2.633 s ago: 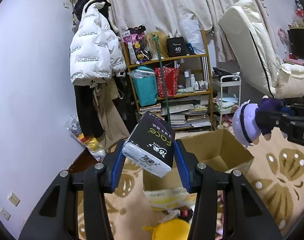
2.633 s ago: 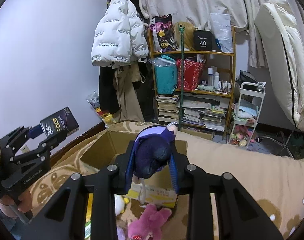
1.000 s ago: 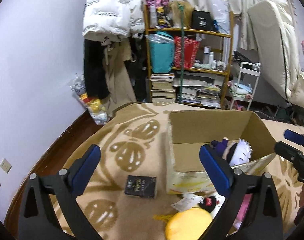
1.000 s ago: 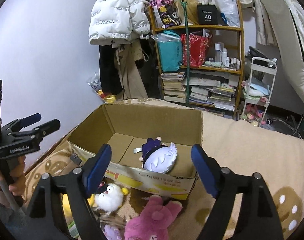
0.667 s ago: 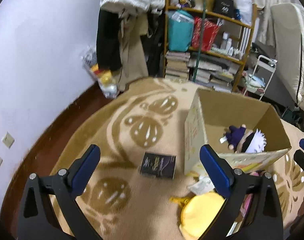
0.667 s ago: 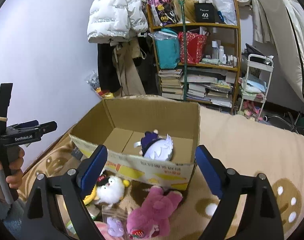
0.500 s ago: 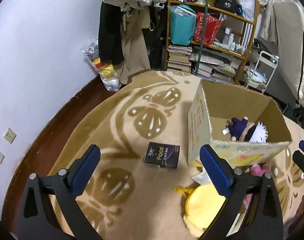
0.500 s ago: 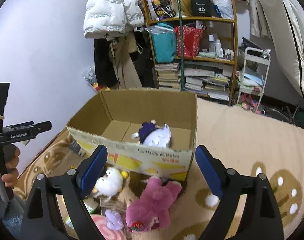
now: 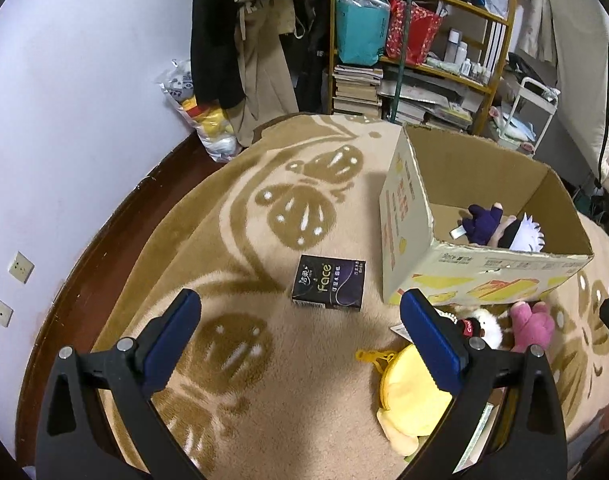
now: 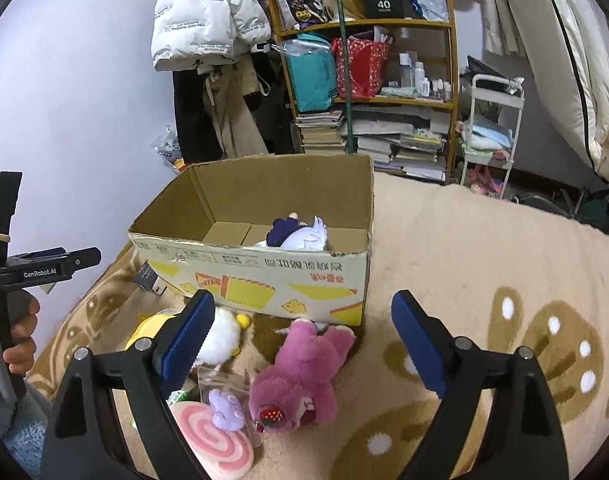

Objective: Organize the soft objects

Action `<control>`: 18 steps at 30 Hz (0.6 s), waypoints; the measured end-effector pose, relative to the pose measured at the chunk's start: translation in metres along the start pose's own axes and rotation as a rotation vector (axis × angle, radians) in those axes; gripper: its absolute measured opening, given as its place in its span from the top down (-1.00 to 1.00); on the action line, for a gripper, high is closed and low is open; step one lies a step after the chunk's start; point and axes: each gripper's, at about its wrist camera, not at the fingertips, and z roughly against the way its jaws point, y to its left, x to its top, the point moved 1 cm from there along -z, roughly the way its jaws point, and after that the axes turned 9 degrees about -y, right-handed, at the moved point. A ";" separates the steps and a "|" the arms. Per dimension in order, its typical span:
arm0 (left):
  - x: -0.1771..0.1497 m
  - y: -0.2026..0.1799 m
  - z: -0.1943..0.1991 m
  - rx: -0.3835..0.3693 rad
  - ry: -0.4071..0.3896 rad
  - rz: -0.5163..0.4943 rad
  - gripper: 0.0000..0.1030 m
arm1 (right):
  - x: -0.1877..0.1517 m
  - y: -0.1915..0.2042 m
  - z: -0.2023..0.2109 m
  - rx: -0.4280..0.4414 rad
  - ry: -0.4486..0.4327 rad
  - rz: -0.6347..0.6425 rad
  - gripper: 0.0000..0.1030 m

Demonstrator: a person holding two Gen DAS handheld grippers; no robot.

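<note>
Hovering wide apart and empty, the left gripper [image 9: 300, 344] and right gripper [image 10: 304, 338] are facing the cardboard box [image 10: 264, 276], where the purple plush doll [image 10: 298, 234] is lying inside

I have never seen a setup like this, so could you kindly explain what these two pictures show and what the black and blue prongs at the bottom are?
The prongs are two hand-held grippers; no robot is involved. A person carries one in each hand, and a wide-angle camera on each looks forward along its fingers.

One picture comes from the left gripper, the other from the right gripper. Both stand wide open and hold nothing. In the right view you also see the left gripper from the side, with the person's hand around its handle.

Below lies a beige patterned blanket. On it stands an open cardboard box with one purple and white doll inside. Beside the box lies a black tissue pack. In front of it lie a pink plush bear, a white plush toy, a yellow plush toy and a pink swirl cushion.
</note>
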 end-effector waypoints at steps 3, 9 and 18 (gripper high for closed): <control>-0.001 -0.005 -0.006 0.003 0.014 -0.020 -0.92 | -0.003 -0.002 -0.006 -0.005 0.020 -0.003 -0.83; -0.002 -0.013 -0.022 0.006 0.042 -0.050 -0.92 | -0.009 -0.004 -0.020 -0.011 0.068 -0.009 -0.83; -0.007 -0.022 -0.056 -0.005 0.113 -0.078 -0.92 | -0.027 -0.005 -0.046 -0.024 0.170 -0.004 -0.83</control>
